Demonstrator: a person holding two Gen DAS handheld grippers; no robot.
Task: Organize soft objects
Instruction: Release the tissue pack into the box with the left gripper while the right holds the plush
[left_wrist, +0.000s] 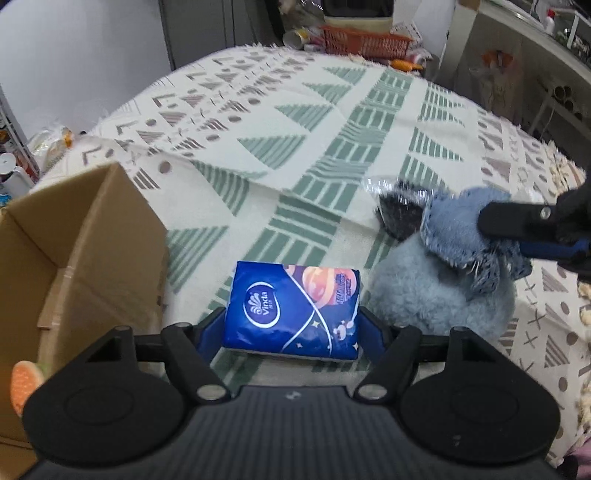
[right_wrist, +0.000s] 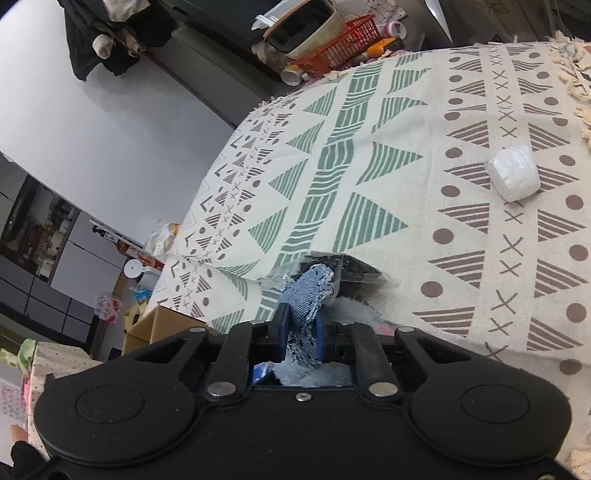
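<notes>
A blue Vinda tissue pack (left_wrist: 291, 310) lies on the patterned tablecloth (left_wrist: 332, 147), right in front of the left wrist camera. My left gripper (left_wrist: 291, 328) has a pad against each short side of it, with no gap showing. To the right sits a fluffy grey-blue plush ball (left_wrist: 443, 295). Above it my right gripper (left_wrist: 495, 236) is shut on a frayed piece of denim cloth (left_wrist: 450, 229). The right wrist view shows the denim cloth (right_wrist: 306, 295) pinched between the narrow jaws of the right gripper (right_wrist: 301, 317), with the plush ball (right_wrist: 347, 310) just below.
An open cardboard box (left_wrist: 92, 240) stands at the left edge, holding an orange item (left_wrist: 24, 384). A dark item in a clear bag (left_wrist: 399, 210) lies behind the plush. A white packet (right_wrist: 513, 177) rests at the far right. A red basket (left_wrist: 365, 40) and clutter sit beyond the table.
</notes>
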